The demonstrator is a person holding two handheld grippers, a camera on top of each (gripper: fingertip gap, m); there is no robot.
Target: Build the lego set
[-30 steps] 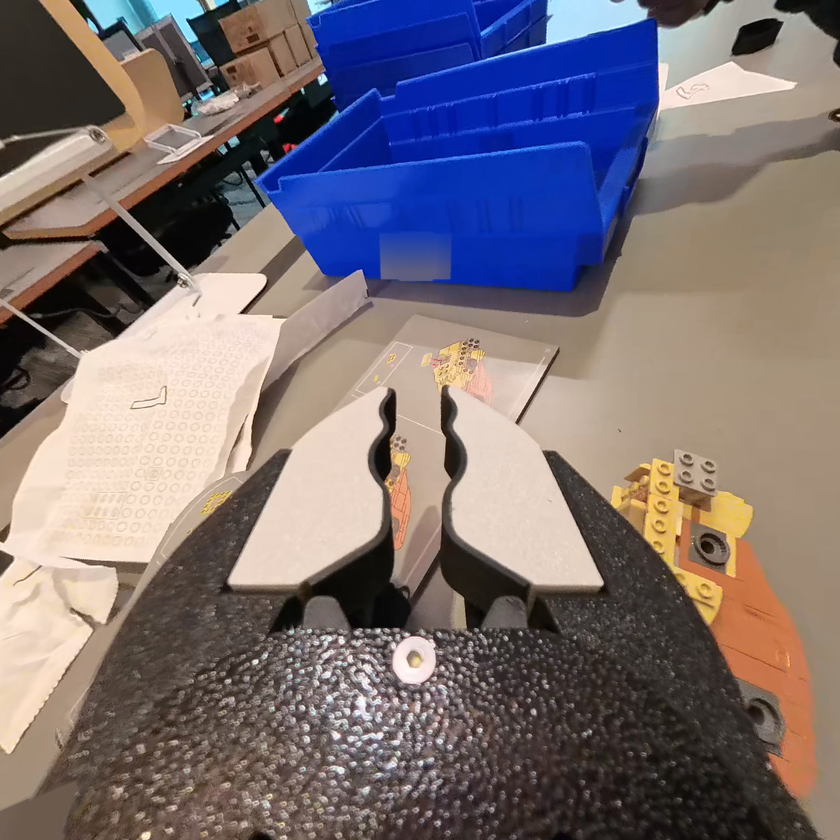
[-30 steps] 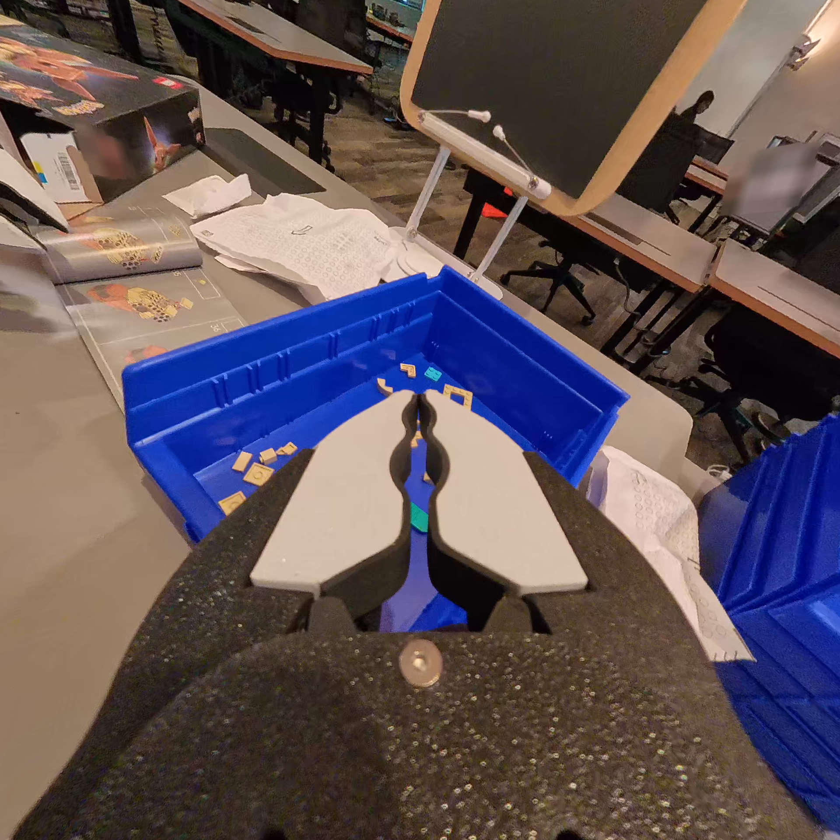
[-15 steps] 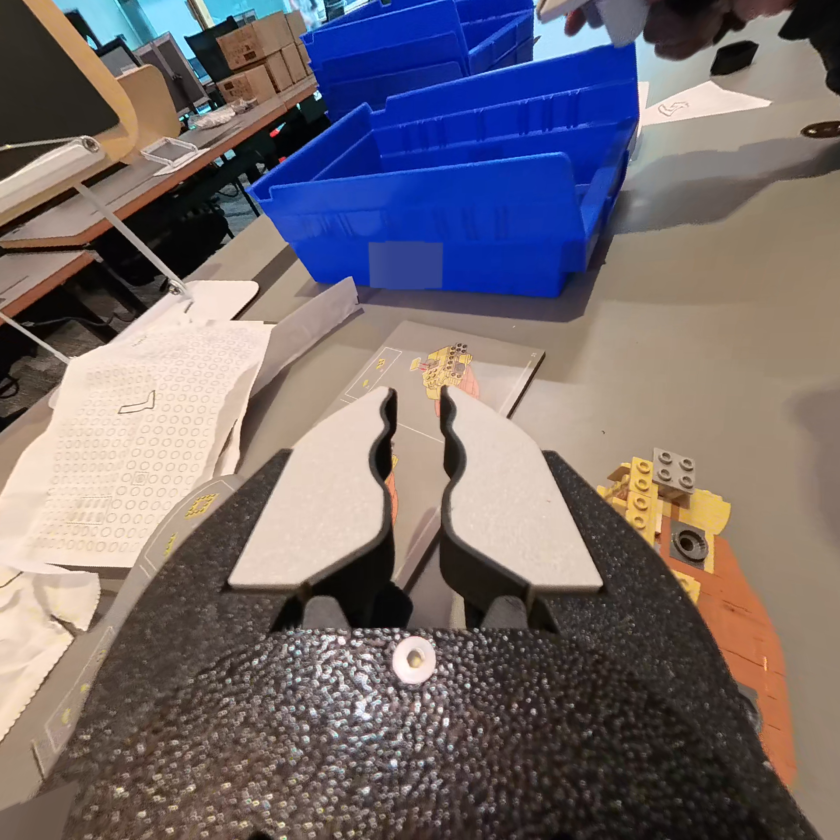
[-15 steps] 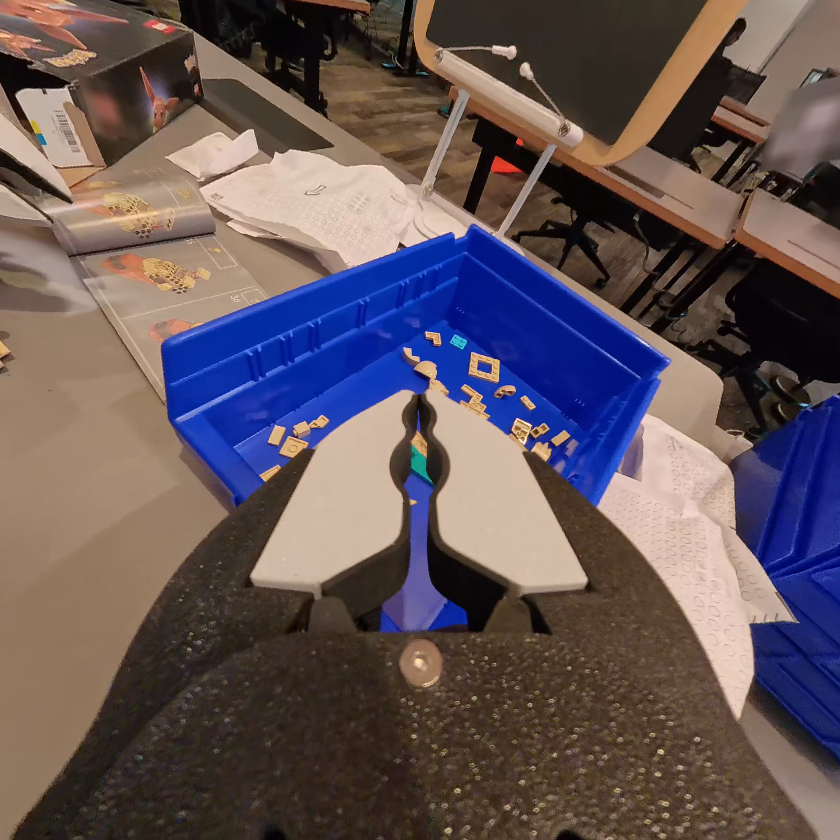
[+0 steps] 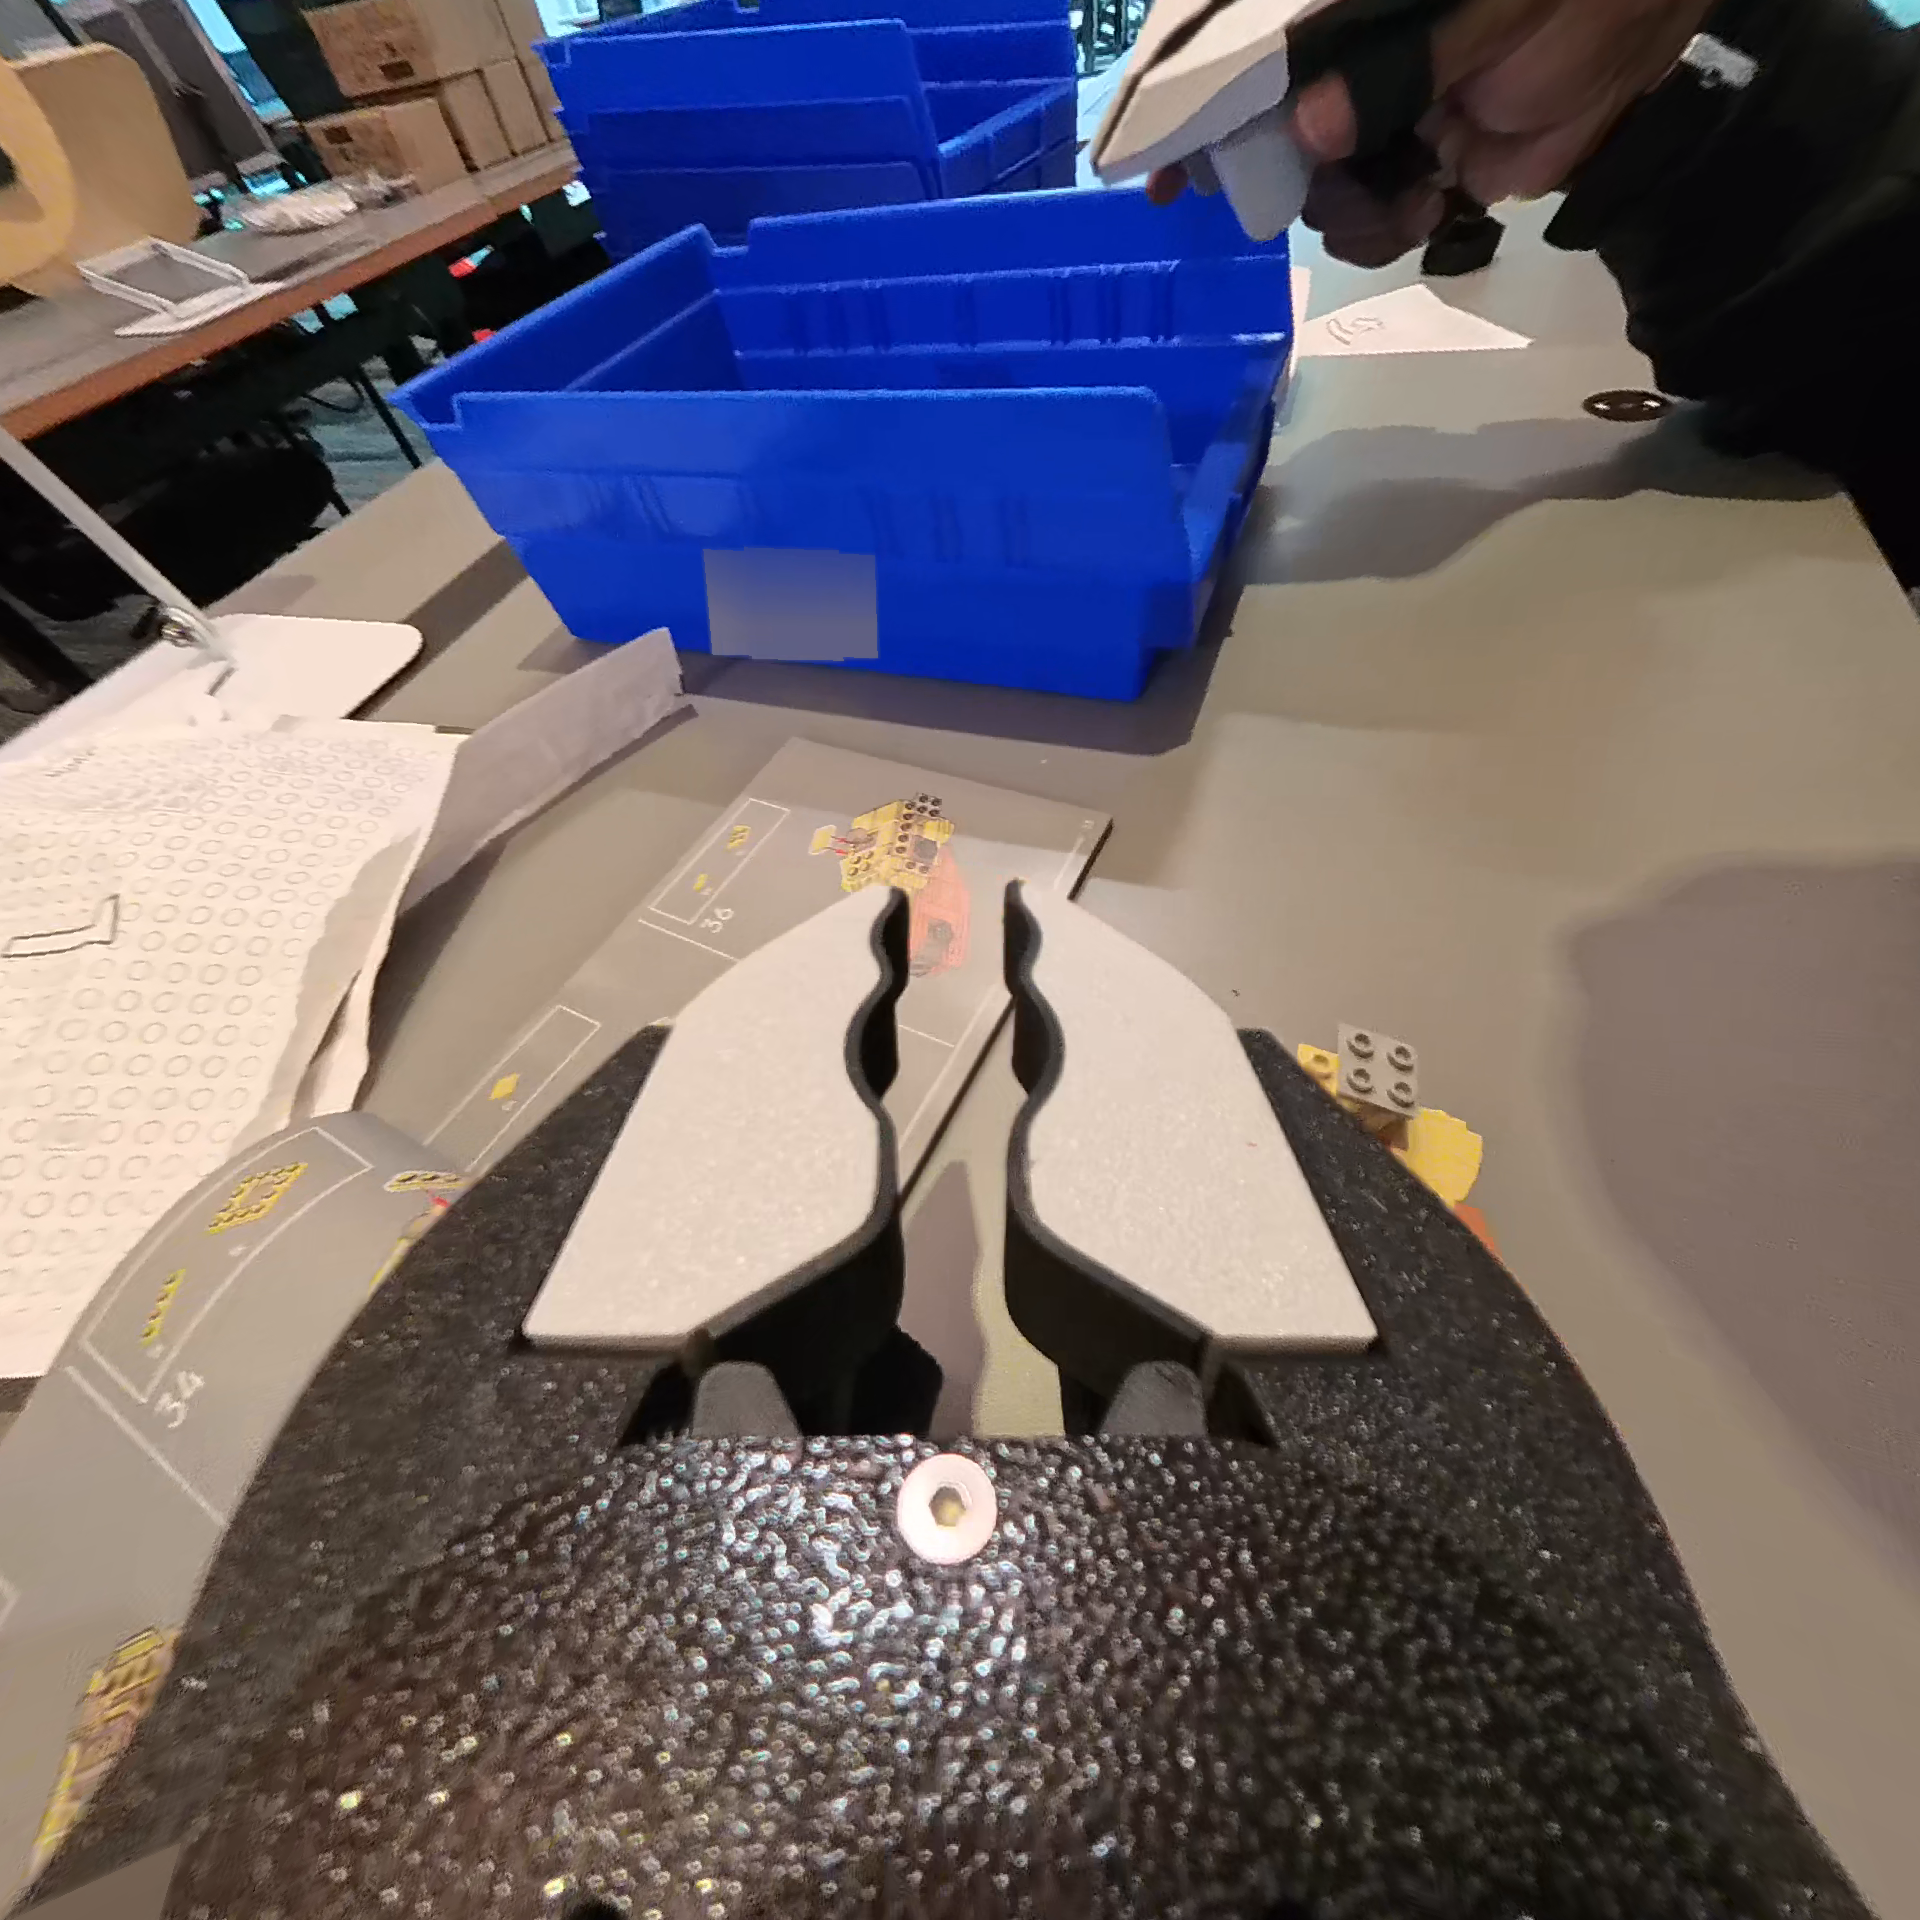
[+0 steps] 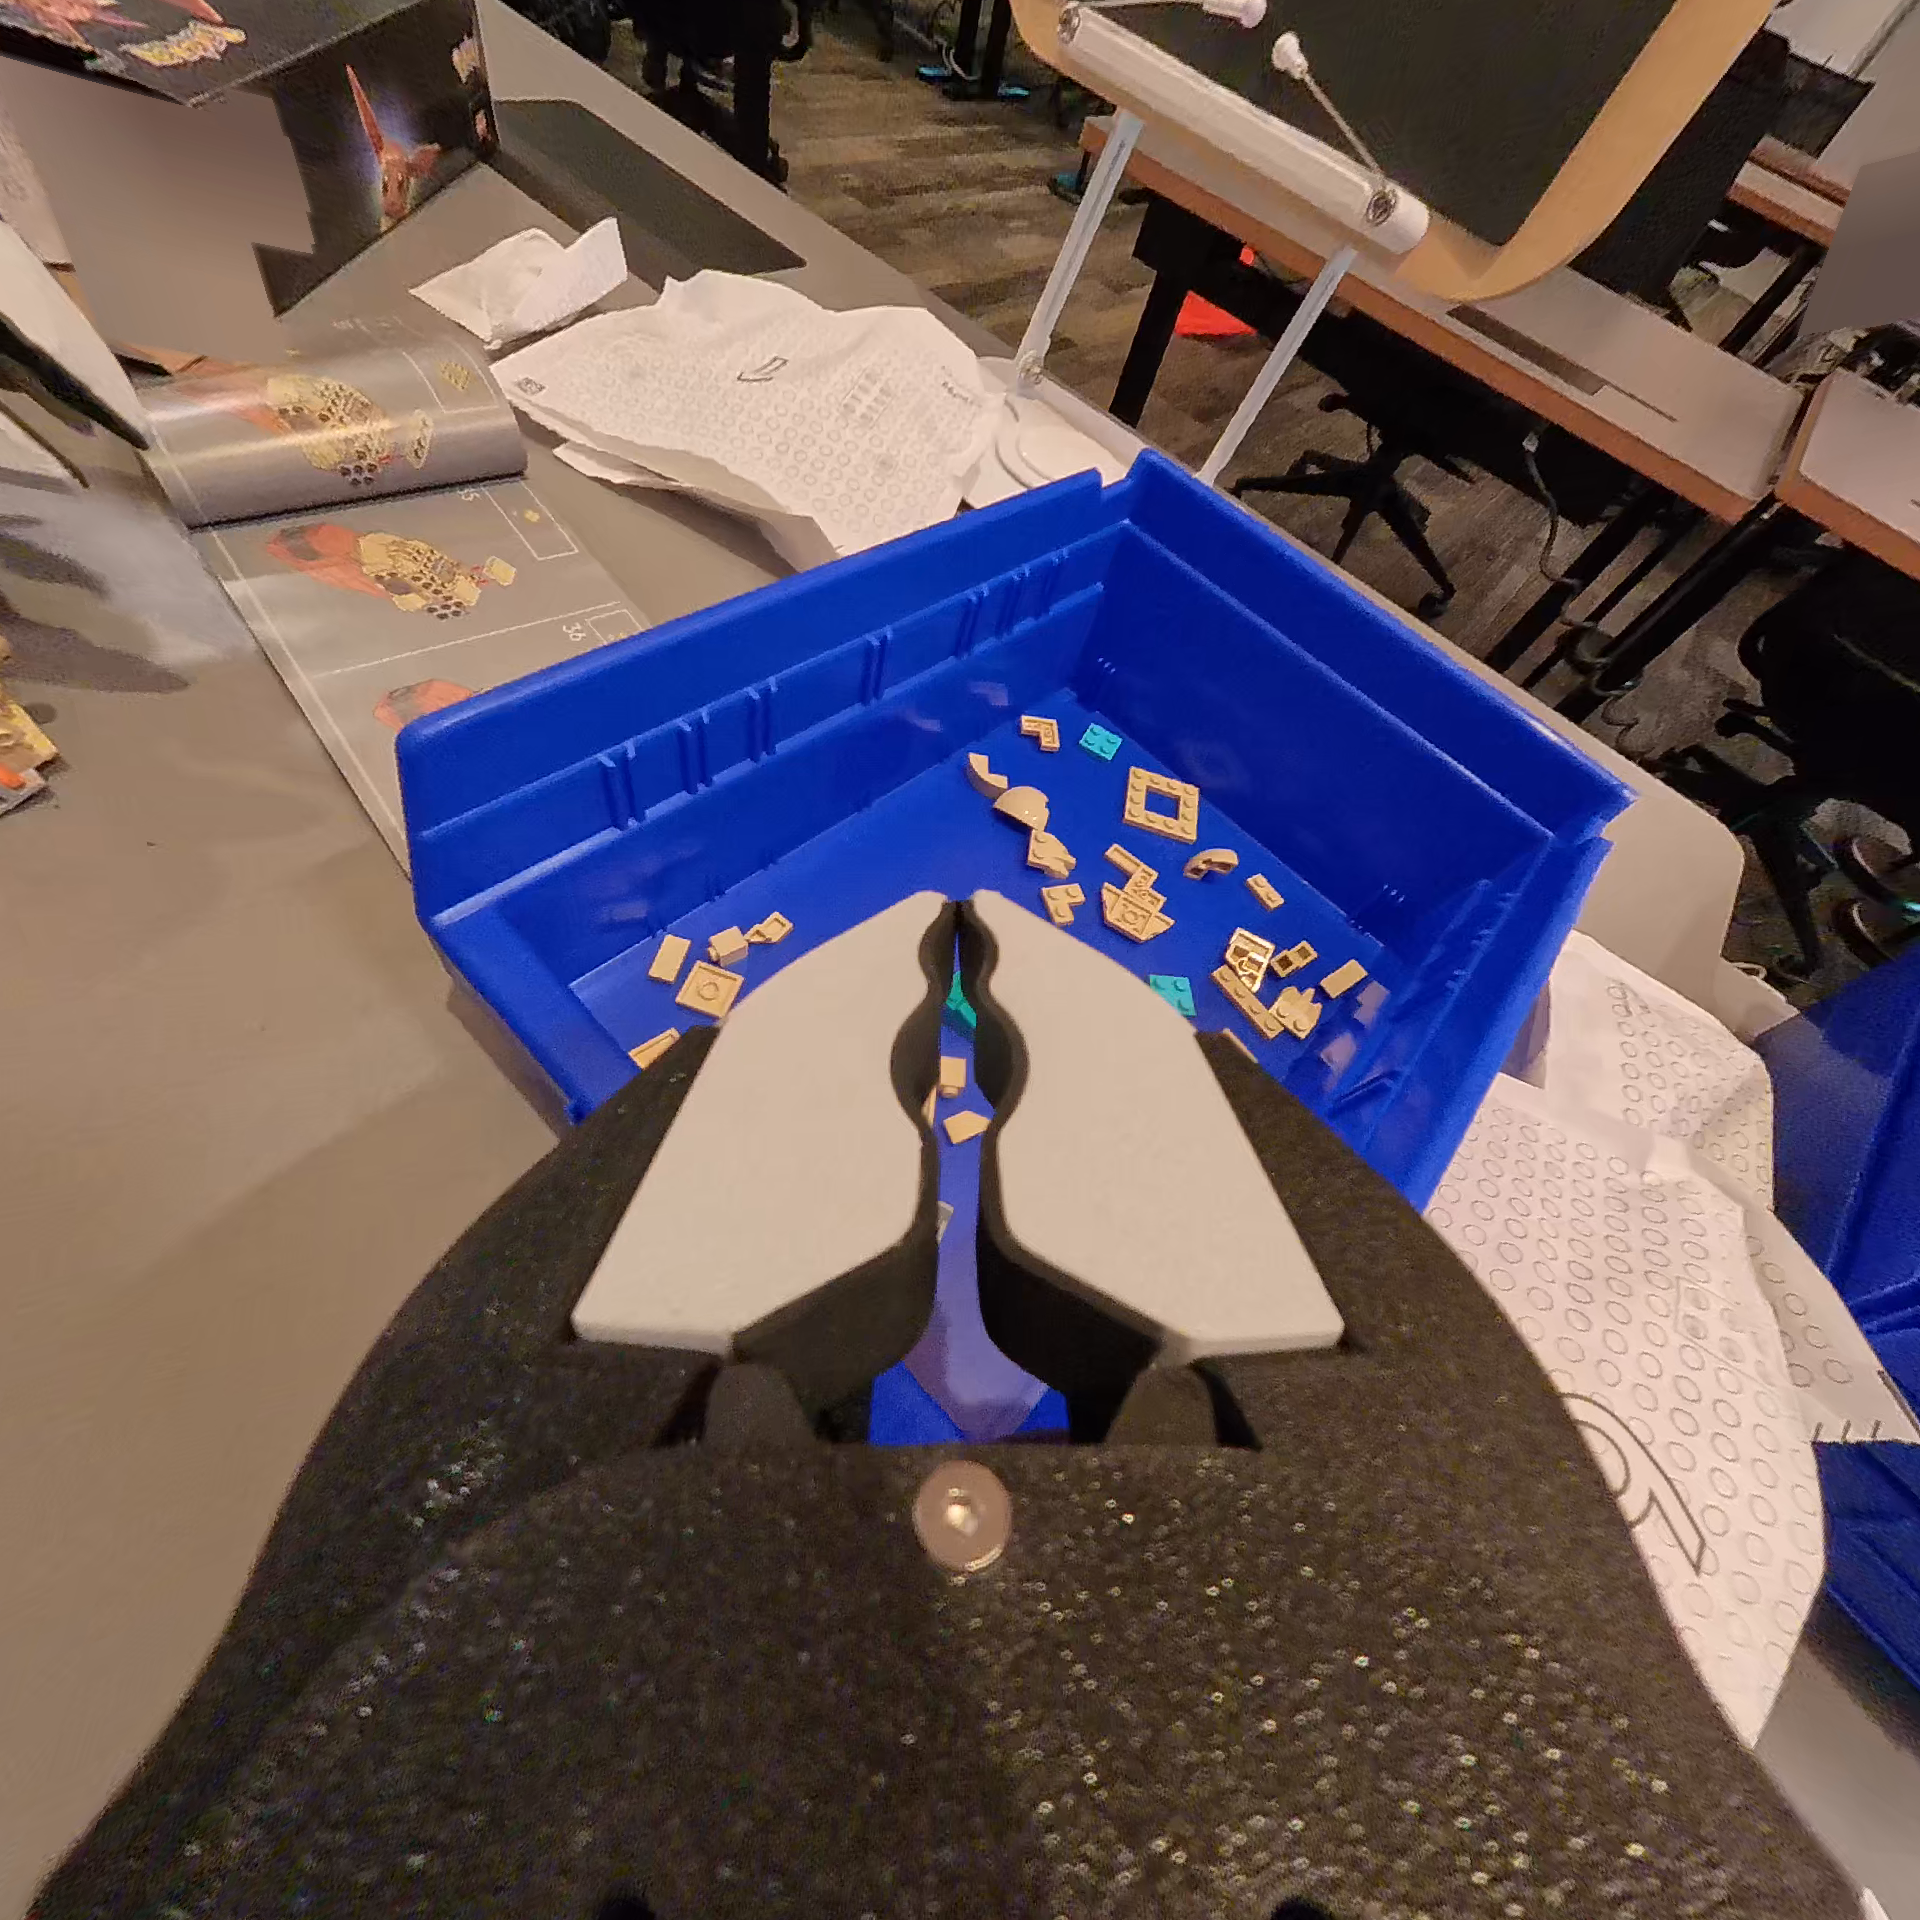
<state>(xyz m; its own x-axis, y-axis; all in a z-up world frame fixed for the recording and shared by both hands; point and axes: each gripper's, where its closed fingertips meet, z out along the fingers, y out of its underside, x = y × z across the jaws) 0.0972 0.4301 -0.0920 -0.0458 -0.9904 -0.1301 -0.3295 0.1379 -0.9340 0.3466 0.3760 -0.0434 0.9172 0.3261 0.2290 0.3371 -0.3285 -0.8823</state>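
Over the blue bin (image 6: 727,727), the right gripper (image 6: 958,914), jaws together, hunts a tan piece (image 6: 710,985); next, spread them and descend.

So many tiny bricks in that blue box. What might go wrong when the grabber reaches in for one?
1. The tan pieces lie close together in the blue bin, so the right gripper, now nearly shut, might pinch two or the wrong one.
2. Flat plates may slip from the wide fingers.
3. The partly built model sits beside the left gripper, which might bump it.
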